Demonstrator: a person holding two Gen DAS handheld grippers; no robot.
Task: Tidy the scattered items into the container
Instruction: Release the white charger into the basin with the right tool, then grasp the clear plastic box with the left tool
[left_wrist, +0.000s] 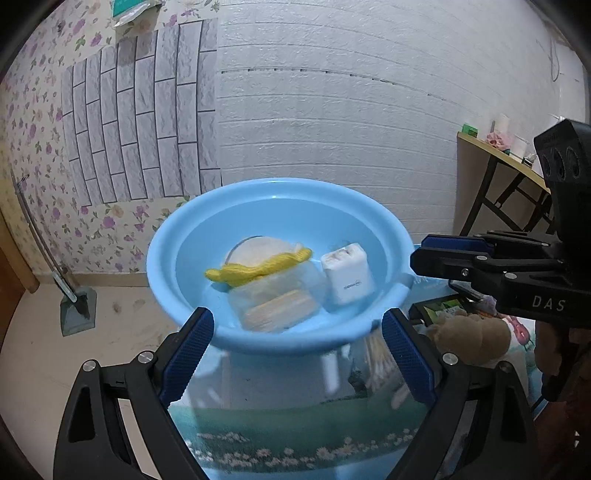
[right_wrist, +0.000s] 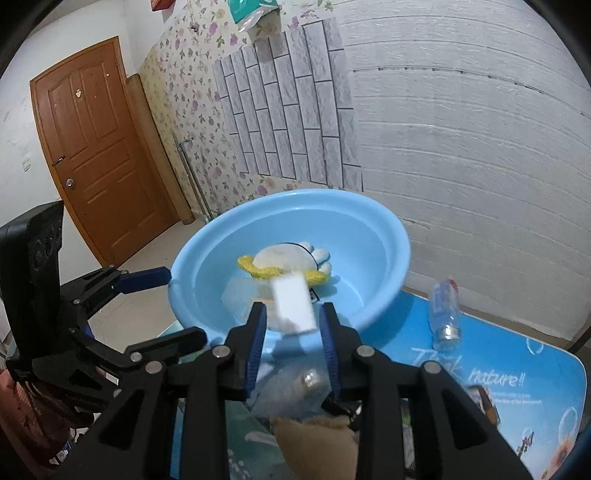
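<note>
Watching basin (left_wrist: 373, 218): tilted, we risk spilling the white charger (left_wrist: 347, 275).
Left gripper (left_wrist: 297, 354): wide open, empty.
Right gripper (right_wrist: 293, 334): parted, holding nothing.

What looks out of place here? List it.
A clear bottle lies on its side on the blue mat, outside the blue basin. A tan plush toy also sits outside, beside the basin.

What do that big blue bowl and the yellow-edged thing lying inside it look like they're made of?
The blue basin looks like moulded plastic: smooth, glossy, one even colour, with soft light reflections on its wall. The glove seems to be knitted fabric, white with a yellow cuff; the ribbed, matte, floppy look suggests cotton or similar yarn, though blur leaves that open.
</note>
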